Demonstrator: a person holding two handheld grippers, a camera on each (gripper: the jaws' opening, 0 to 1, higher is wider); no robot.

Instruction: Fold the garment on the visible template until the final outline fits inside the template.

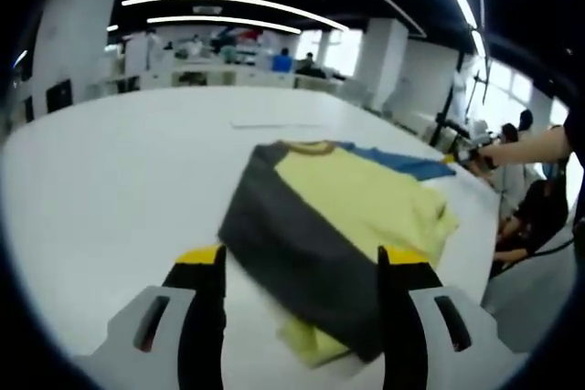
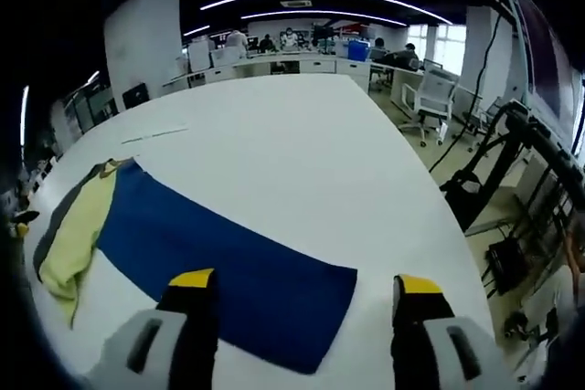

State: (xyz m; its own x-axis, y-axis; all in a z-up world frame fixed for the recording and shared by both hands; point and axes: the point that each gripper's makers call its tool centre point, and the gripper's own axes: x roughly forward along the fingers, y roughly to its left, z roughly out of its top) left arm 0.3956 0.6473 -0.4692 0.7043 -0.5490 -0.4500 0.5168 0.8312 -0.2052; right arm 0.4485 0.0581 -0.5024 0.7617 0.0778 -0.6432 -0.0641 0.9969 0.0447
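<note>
While folded, soft garment drapes blue rectangular template.

The left gripper view looks low and close across the broad white bench, facing the folded yellow, grey and blue fabric garment from its grey side. The right gripper view sits higher, facing the same garment from its blue end; both share it, the bench and the office beyond.

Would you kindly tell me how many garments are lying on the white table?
1: a single garment with yellow, grey and blue panels lies on the white table, its blue part spread before the right gripper. Anything folded underneath would be hidden.
</note>
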